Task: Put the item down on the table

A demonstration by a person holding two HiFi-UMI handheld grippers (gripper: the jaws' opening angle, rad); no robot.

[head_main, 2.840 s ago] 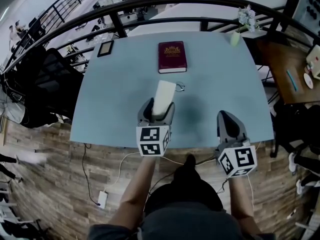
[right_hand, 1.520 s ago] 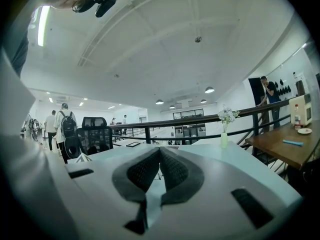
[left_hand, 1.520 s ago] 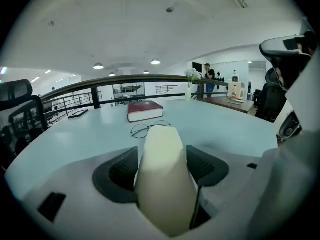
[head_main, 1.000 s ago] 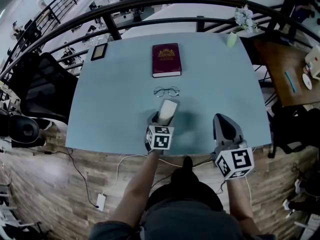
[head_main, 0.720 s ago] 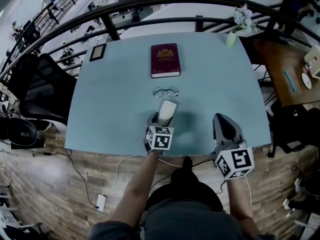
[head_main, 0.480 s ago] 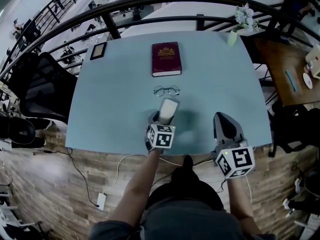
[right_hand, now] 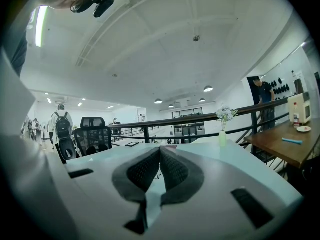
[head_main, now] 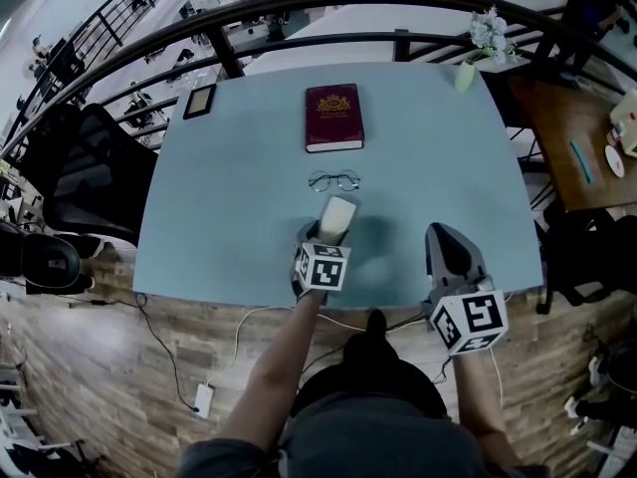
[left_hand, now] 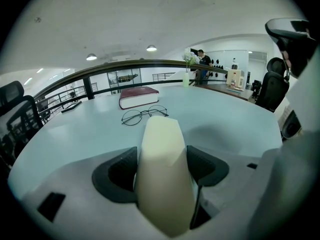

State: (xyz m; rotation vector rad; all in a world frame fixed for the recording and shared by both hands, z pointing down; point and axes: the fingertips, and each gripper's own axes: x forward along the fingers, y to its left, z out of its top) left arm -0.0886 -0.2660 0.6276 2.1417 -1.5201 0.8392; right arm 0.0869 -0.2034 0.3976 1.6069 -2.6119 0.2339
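A cream, oblong item (head_main: 336, 219) (left_hand: 165, 169) stands out between the dark pads (left_hand: 122, 171) of my left gripper (head_main: 329, 233) (left_hand: 165, 156), which is shut on it. It hangs over the near middle of the light blue table (head_main: 229, 197); whether it touches the tabletop cannot be told. Round-rimmed glasses (head_main: 333, 180) (left_hand: 143, 115) lie just beyond it. My right gripper (head_main: 445, 244) (right_hand: 160, 159) is over the table's near right part, its jaws pressed together with nothing between them.
A dark red book (head_main: 333, 118) (left_hand: 138, 96) lies beyond the glasses. A small dark tablet (head_main: 200, 101) sits at the far left corner, a vase of flowers (head_main: 465, 76) (right_hand: 222, 138) at the far right. A railing (head_main: 328, 8) runs behind the table; a black chair (head_main: 90, 172) stands left.
Since 2.8 s ago the left gripper has come lower and nearer with the item, uncovering the glasses. Over the last second hardly anything has moved; the right gripper stays put.
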